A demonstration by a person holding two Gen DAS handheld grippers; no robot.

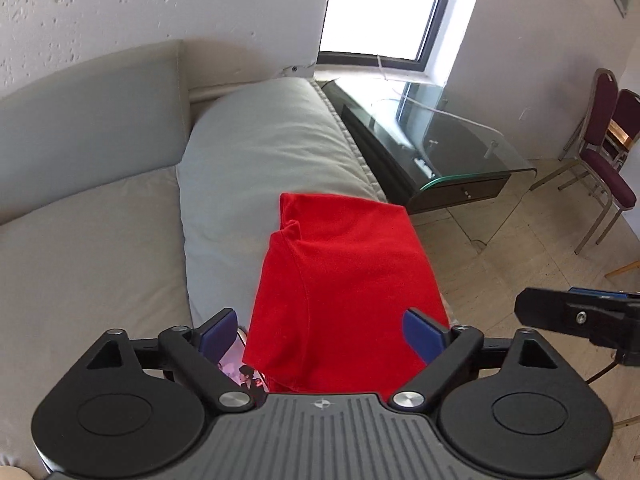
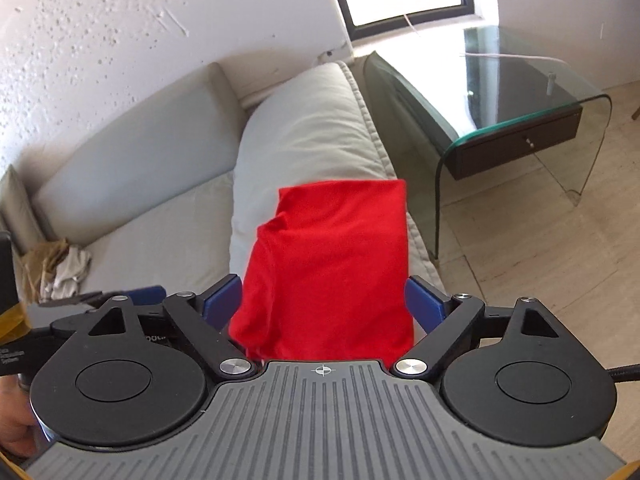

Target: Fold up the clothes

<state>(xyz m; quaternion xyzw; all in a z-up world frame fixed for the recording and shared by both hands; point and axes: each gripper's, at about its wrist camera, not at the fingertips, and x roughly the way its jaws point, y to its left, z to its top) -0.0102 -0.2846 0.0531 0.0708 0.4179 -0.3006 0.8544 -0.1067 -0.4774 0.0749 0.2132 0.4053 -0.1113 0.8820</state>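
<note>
Left tongs (image 1: 326, 334): wide apart, empty.
Right tongs (image 2: 323, 304): wide apart, empty.
Red shirt (image 1: 344, 272): folded on sofa arm (image 1: 272, 136), ahead of both tongs.

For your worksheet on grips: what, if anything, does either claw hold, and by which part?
Nothing. Left claw and right claw stand open above the folded red garment.

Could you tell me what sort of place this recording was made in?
Most likely a home living room. A pale grey sofa stands against a textured white wall, with a folded red garment draped over its armrest. Beside it stands a bent-glass side table under a window, with padded chairs nearby.
</note>
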